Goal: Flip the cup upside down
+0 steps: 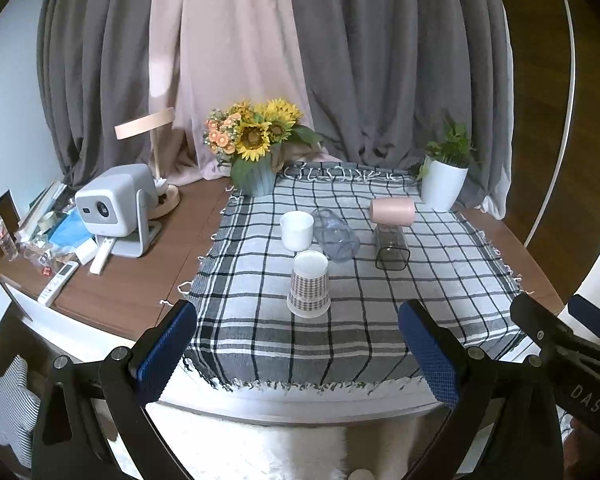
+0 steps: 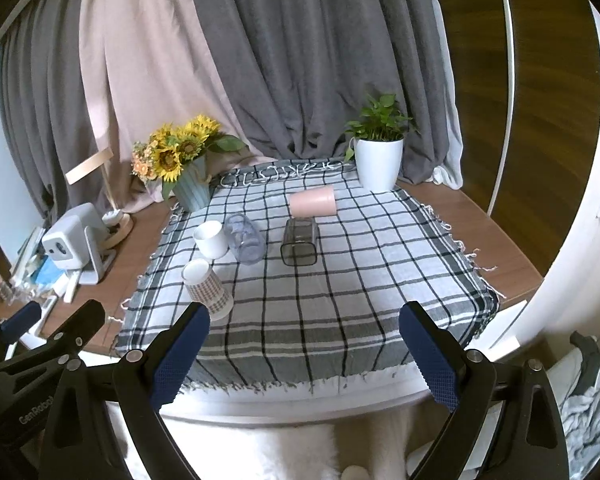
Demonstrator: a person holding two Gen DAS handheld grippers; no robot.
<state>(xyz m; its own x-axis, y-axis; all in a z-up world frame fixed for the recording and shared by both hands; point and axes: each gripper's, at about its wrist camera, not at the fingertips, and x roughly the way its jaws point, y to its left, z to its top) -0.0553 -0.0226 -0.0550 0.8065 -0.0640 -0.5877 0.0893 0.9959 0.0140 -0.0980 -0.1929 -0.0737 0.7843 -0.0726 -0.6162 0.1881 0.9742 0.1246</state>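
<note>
Grey and pink curtains [image 1: 340, 60] hang behind a wooden table [image 1: 132, 280] half covered by a checked cloth [image 1: 360, 300], with sunflowers in a blue vase [image 1: 256, 140] at its far left corner and a potted plant in a white pot [image 1: 444, 176] at its far right. Readable writing is scarce: the right wrist view shows "GenRobot" on the body of the left gripper [image 1: 296, 352], and the left wrist view shows "DAS" on the body of the right gripper [image 2: 304, 352]. Both grippers hover at the near edge of the table with their blue-padded fingers spread wide and nothing between them. Five cups sit mid-cloth, well ahead of both sets of fingers: a houndstooth paper cup [image 1: 309, 284] nearest, standing mouth down; a white cup [image 1: 297, 230] upright behind it; a clear bluish cup [image 1: 336, 238] lying on its side just right of the white one; a dark smoky square glass [image 1: 392, 248] on its side; and a pink cup [image 1: 392, 210] on its side beyond that. Only the left wrist view takes in the full clutter at the left, a grey projector [image 1: 114, 204], a wooden lamp [image 1: 148, 136], remote controls [image 1: 58, 282] and a water bottle [image 1: 2, 236]; only the right wrist view shows crumpled grey fabric [image 2: 592, 412] at the lower right.
</note>
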